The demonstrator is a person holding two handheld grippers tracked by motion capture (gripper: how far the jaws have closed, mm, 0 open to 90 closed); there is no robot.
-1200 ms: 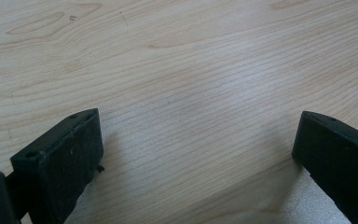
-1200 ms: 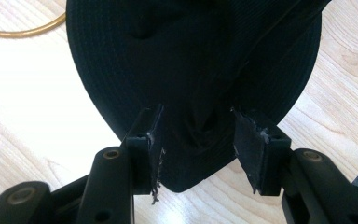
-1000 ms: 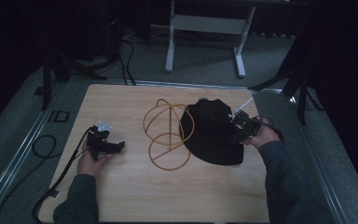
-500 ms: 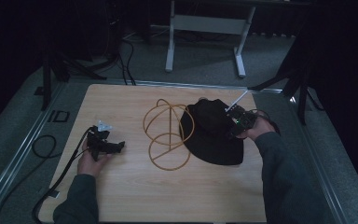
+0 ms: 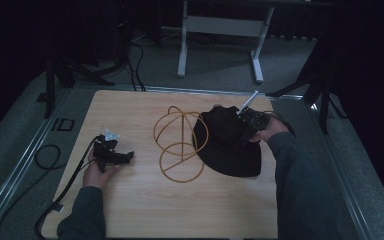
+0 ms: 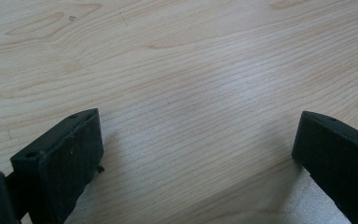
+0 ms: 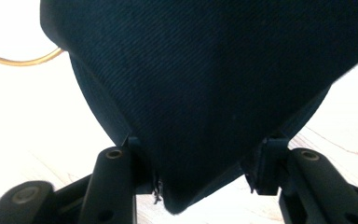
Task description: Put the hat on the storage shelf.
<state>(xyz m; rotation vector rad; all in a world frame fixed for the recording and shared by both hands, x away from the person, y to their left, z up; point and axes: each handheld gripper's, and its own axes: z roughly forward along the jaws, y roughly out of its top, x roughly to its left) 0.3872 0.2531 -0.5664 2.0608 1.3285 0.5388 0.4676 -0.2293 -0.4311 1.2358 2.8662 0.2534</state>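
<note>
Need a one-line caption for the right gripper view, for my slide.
Right gripper with its jaws closing around a fold of the dark hat, gold wire stand at the edge.

A dark navy twill fabric hat (image 7: 214, 93) is seen bunched between the two black jaws of the right gripper (image 7: 200, 172), which have just been closing on it. A thin golden wire hoop (image 7: 18, 59) is glimpsed upper left, over the pale wooden table (image 7: 37, 121).

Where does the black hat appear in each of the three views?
High view: the black hat lies right of centre on the table, under the right gripper.
Left gripper view: bare wooden table between the jaws.
Right gripper view: the hat spreads across the middle, between the jaws.
Shared landmark: the gold wire stand beside the hat.
</note>
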